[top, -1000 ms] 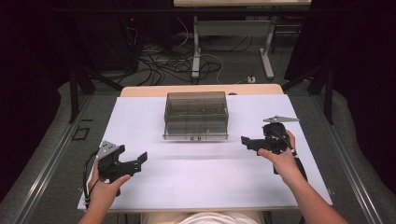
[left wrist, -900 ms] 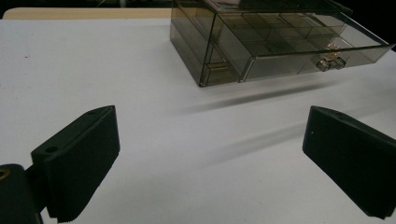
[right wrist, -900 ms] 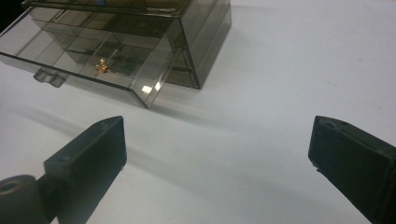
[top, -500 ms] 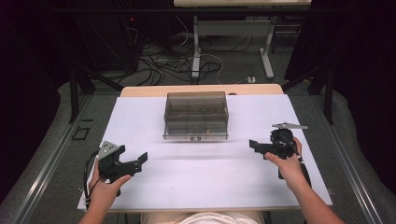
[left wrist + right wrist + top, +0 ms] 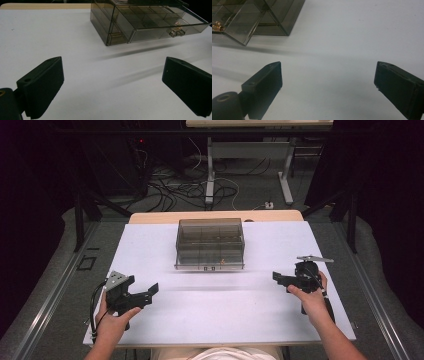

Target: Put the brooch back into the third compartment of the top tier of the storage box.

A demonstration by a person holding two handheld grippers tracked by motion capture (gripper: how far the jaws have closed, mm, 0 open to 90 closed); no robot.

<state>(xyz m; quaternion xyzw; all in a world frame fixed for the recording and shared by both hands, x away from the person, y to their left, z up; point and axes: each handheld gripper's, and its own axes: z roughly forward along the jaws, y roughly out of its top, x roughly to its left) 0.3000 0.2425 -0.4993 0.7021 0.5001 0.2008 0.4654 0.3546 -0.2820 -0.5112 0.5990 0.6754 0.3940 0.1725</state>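
A smoky clear plastic drawer box (image 5: 210,241) stands at the back middle of the white table (image 5: 220,305). Its drawer (image 5: 160,26) is pulled out toward me, with a small gold item (image 5: 178,26) inside near its front; that gold item (image 5: 217,26) also shows in the right gripper view. My left gripper (image 5: 150,291) is held low at the front left, open, nothing between its jaws. My right gripper (image 5: 278,277) sits at the right, open and empty, jaws pointing left toward the box. Both stand well apart from the box.
The table's far edge meets a wooden strip (image 5: 215,216). Beyond it lie cables (image 5: 185,190) and desk legs (image 5: 210,175) on the floor. Dark curtains flank both sides. Bare white surface lies between the two grippers.
My right gripper has drawn back toward me and slightly right, away from the box. The left gripper has stayed put.
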